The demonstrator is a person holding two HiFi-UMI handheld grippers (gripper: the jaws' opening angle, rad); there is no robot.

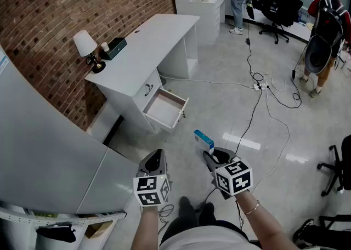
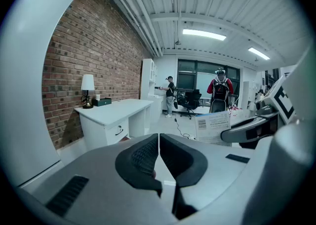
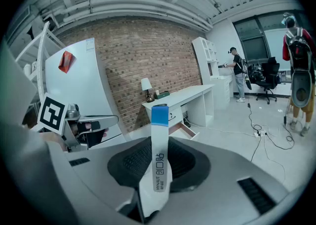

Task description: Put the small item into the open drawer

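The small item is a slim white box with a blue end (image 1: 203, 140). My right gripper (image 1: 210, 155) is shut on it and holds it over the floor; in the right gripper view the box (image 3: 158, 165) stands upright between the pads. A white desk (image 1: 148, 46) stands against the brick wall, and its drawer (image 1: 164, 107) is pulled open and looks empty, ahead and to the left of the box. My left gripper (image 1: 157, 157) hangs level beside the right one, its jaws shut (image 2: 158, 156) with nothing between them. Both grippers are well short of the drawer.
A table lamp (image 1: 86, 47) and a dark green box (image 1: 114, 48) sit on the desk's left end. A large white curved panel (image 1: 44, 150) stands close on my left. Cables (image 1: 258, 86) trail over the floor. Office chairs (image 1: 279, 7) and people (image 1: 324, 29) are further back.
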